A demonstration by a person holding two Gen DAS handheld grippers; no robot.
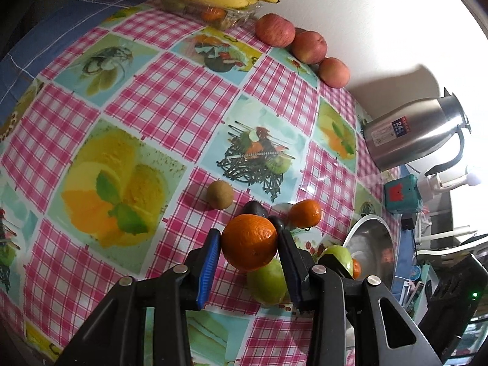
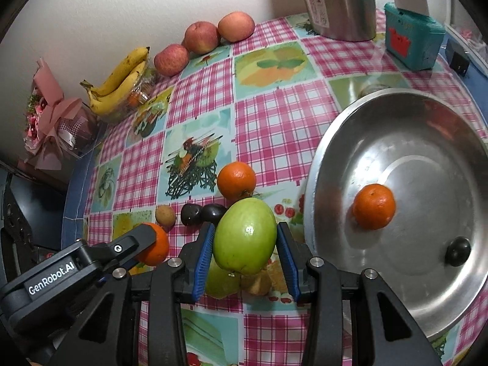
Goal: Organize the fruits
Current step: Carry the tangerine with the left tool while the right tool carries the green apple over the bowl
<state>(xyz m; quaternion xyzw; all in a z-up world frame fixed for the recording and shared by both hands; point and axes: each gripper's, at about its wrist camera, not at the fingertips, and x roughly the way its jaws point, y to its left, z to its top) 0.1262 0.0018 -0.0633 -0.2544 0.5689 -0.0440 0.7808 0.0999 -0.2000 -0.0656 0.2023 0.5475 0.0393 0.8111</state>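
Observation:
My left gripper (image 1: 248, 233) is shut on an orange (image 1: 248, 242), held a little above the checked tablecloth. In the right wrist view my right gripper (image 2: 245, 238) is shut on a green fruit (image 2: 245, 236), lifted off the table just left of a steel plate (image 2: 396, 140). The plate holds an orange (image 2: 373, 206) and a dark plum (image 2: 457, 250). The left gripper (image 2: 146, 244) shows at the lower left there. On the cloth lie another orange (image 2: 236, 181), two dark plums (image 2: 190, 213), a small brown fruit (image 2: 165, 216) and a second green fruit (image 2: 221, 283).
Three red apples (image 2: 202, 37) line the wall, with bananas (image 2: 119, 82) on a clear tray beside them. A pink bouquet (image 2: 52, 116) stands at the left edge. A steel kettle (image 2: 341, 3) and a teal box (image 2: 411, 39) stand behind the plate.

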